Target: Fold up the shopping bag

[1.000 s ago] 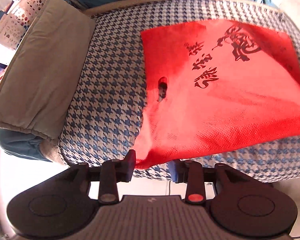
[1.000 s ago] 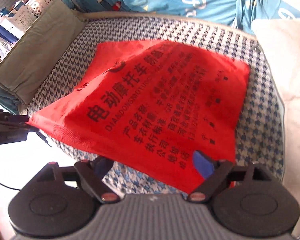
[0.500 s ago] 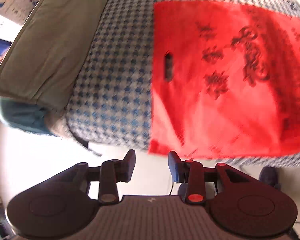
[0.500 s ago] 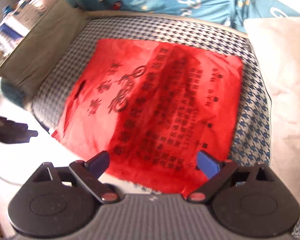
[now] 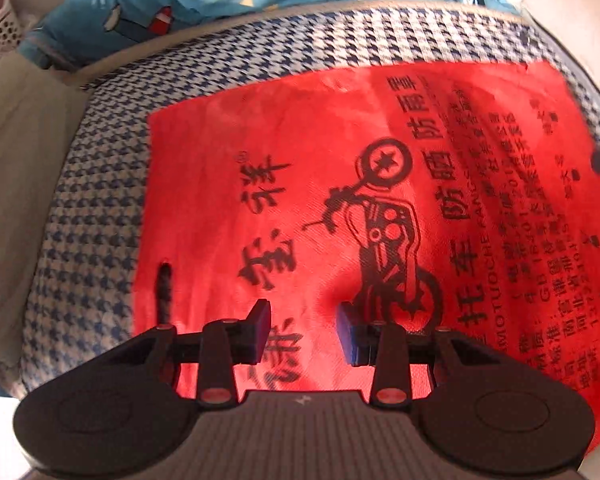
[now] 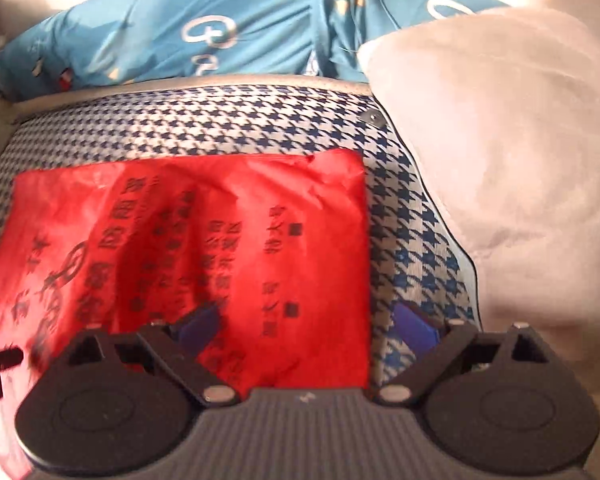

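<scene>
The red shopping bag, judged light, limp and crease-prone, is best taken at its edges; left gripper and right gripper fingers are parted, nothing clamped.

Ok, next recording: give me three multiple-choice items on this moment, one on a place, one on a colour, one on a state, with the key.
1. What does the shopping bag lie on?
A. a houndstooth cushion
B. a wooden floor
C. a glass table

2. What colour is the bag?
A. green
B. red with black print
C. plain white

3. How do the right gripper fingers stand?
A. clamped on the bag's handle
B. wide apart, nothing pinched
C. shut on a pillow

Key: 1 A, the blue and white houndstooth cushion shows around the bag's edges. 2 B, red fabric with a black motorcycle drawing and lettering. 3 B, one finger is over the bag, the other over the cushion beside its edge.
</scene>
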Demonstrator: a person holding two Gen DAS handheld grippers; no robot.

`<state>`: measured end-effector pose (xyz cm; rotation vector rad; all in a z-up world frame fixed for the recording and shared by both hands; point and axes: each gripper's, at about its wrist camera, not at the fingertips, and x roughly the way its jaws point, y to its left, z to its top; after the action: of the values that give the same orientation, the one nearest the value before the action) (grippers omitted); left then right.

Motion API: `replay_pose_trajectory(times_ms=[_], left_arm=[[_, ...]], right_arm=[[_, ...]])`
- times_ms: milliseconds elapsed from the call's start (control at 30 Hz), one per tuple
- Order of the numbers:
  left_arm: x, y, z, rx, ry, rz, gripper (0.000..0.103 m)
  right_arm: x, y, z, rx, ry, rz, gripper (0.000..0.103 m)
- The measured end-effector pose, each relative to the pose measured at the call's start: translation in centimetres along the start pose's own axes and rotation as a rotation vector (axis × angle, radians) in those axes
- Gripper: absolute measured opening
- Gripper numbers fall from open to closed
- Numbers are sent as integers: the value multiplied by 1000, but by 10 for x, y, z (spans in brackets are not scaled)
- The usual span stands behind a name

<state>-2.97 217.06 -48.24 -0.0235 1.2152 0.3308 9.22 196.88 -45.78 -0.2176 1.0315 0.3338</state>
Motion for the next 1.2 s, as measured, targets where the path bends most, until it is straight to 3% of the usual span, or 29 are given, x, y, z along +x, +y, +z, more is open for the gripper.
replay_pose_trajectory(times_ms=[100,233,300,333,400,467,567,833,1200], left_arm=[[24,-11,-10,39,6,26,36],[27,-17,-16,48,-43,51,36],[26,-15,-19,39,-59,47,37],[26,-14,-19,33,-64,44,37],[25,-14,-18,44,-63,47,37],[24,-18,-16,64,-64,62,36],[24,-23,-14,83,-66,79,35],[20,-47,0,94,-79,54,32],[12,-99,19,102,-105,11,32]], right_arm=[[21,-3,1,3,-6,-23,94],[45,-9,0,51,17,-13,92],[53,-11,-2,85,38,5,76],[57,-12,-5,119,52,29,63],[55,-9,-9,132,39,11,52],[53,-11,-12,153,33,8,28],[51,-26,-11,217,41,20,11],[40,-39,-11,217,3,-29,6],[29,-96,-1,282,-22,-116,5]])
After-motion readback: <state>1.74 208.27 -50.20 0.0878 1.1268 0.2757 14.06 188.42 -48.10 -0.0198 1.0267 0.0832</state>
